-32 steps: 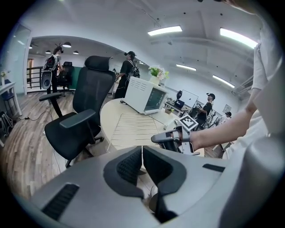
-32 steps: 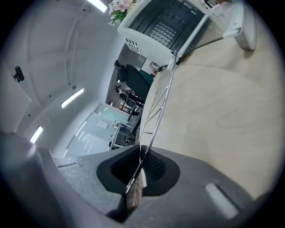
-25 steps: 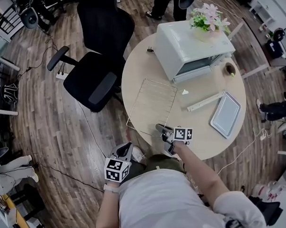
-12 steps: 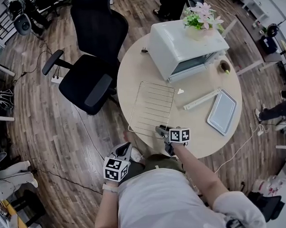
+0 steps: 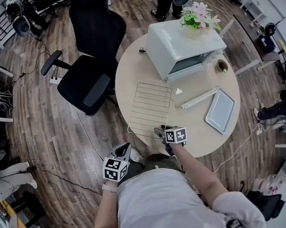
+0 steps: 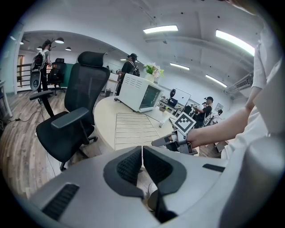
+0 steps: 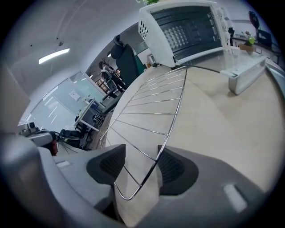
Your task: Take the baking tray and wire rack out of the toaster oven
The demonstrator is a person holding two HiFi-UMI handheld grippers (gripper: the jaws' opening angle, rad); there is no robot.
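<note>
Wire rack [image 5: 150, 108] stretches away from the tabletop's near edge, its corner loose between just-opening jaws of the right gripper [image 5: 159, 131]; left gripper [image 5: 125, 147], clenched empty, hangs farther off.

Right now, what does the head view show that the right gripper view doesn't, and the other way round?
Only the head view shows the left tool, held beyond the round table's rim, and the wooden floor. Only the right gripper view shows the right tool close up: its jaws stand apart, having just been opening, with the wire rack's near corner between them, unpinched. Both show the rack lying flat on the table before the toaster oven.
</note>
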